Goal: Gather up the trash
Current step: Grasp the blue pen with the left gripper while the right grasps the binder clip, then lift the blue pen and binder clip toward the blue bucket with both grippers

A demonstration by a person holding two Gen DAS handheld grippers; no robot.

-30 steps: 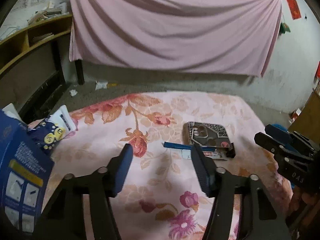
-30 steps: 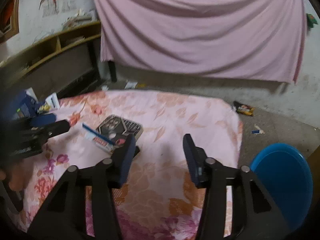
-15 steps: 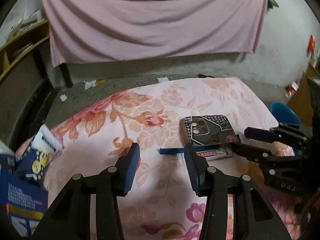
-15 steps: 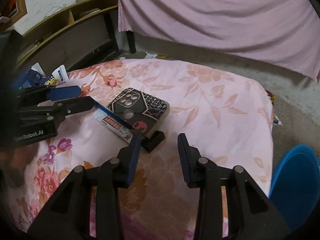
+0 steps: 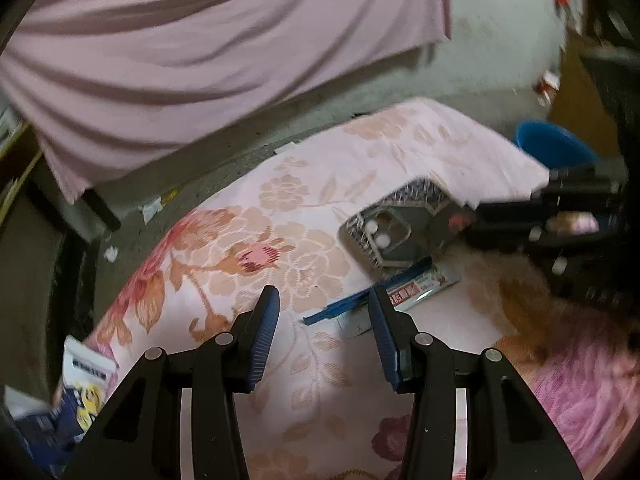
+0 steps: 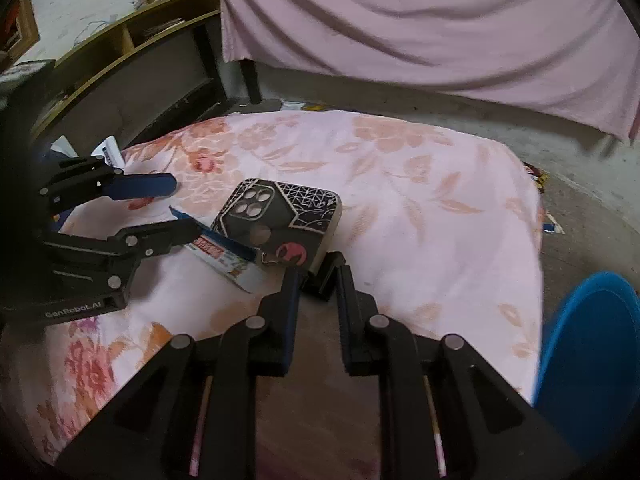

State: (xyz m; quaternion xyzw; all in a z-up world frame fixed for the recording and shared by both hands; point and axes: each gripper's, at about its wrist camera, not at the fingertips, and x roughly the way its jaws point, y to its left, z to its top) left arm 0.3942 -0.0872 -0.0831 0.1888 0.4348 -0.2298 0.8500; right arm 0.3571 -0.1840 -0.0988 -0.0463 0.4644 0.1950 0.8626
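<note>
Hovering both grippers over the wrapper

Your left gripper (image 5: 324, 312) sits low over the floral bedspread (image 5: 304, 208), fingers spread wide, nothing between them. Your right gripper (image 6: 318, 280) comes in from the opposite side, jaws narrowed to a small gap and empty, tips just short of a small black block (image 6: 326, 276).

Blue bin (image 6: 592, 360) stands off the bed edge on your right; contents can't be seen.

Trash wrapper (image 5: 416, 290), white with red print, lies flat on the bedspread with a blue strip (image 5: 360, 300) across it, partly tucked under the phone case (image 6: 280, 224). It's just ahead of your left gripper's right finger and just left of your right gripper's tips. Snack packets (image 5: 82, 384) lie at the far left edge.
</note>
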